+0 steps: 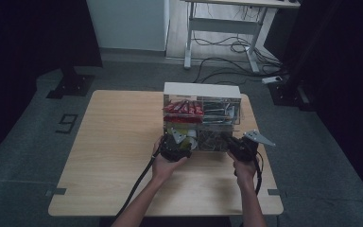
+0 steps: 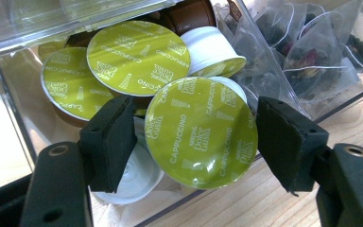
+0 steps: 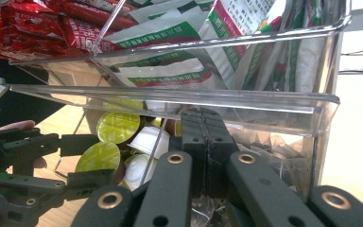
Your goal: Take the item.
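Black left tool (image 2: 196,142) straddles green capsule (image 2: 201,132).

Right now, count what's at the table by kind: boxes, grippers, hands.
Clear box: 1
Grippers: 2 (left gripper, right gripper)
Hands: 2 (left hand, right hand)
Total: 5

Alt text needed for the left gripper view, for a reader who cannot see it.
The left gripper frames a green-lidded coffee capsule between its two black jaws, with a sliver of space on each side. The capsule lies with others in a clear plastic organizer on a wooden table, and tea bags fill the neighbouring compartment.
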{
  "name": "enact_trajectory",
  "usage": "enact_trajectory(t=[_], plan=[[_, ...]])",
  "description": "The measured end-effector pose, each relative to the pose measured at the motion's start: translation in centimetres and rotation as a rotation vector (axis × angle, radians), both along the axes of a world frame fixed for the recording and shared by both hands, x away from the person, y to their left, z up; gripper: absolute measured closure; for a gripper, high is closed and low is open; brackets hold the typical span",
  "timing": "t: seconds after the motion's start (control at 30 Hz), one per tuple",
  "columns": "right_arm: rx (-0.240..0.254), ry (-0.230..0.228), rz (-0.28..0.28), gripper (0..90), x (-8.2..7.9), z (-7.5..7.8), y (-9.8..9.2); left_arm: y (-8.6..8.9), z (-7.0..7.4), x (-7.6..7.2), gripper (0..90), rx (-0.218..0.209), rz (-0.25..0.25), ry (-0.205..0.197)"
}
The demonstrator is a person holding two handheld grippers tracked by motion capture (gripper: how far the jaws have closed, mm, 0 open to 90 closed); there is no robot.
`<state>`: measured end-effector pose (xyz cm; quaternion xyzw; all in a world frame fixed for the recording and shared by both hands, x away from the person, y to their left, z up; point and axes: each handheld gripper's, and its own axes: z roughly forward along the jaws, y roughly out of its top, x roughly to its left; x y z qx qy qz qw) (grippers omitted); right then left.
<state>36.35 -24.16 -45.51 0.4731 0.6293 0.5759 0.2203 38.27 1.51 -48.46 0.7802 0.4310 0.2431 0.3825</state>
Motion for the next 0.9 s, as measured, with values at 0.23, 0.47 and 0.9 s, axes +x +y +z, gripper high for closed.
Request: enact_trajectory(t=[0.23, 0.47, 0.9], plan=[[-0.001, 0.0, -0.001, 89.1, 0.0, 0.0, 0.0, -0.1, -0.4, 0.0, 38.1, -0.007, -0.003, -0.001], [0.001, -0.003, -0.004, 89.1, 0.0, 0.0, -0.2, 0.0, -0.2, -0.2, 38.8, -0.012, 0.006, 0.0], [0.002, -0.004, -0.007, 89.1, 0.0, 0.0, -0.2, 1.3, 1.4, -1.3, 38.9, -0.039, -0.011, -0.035]])
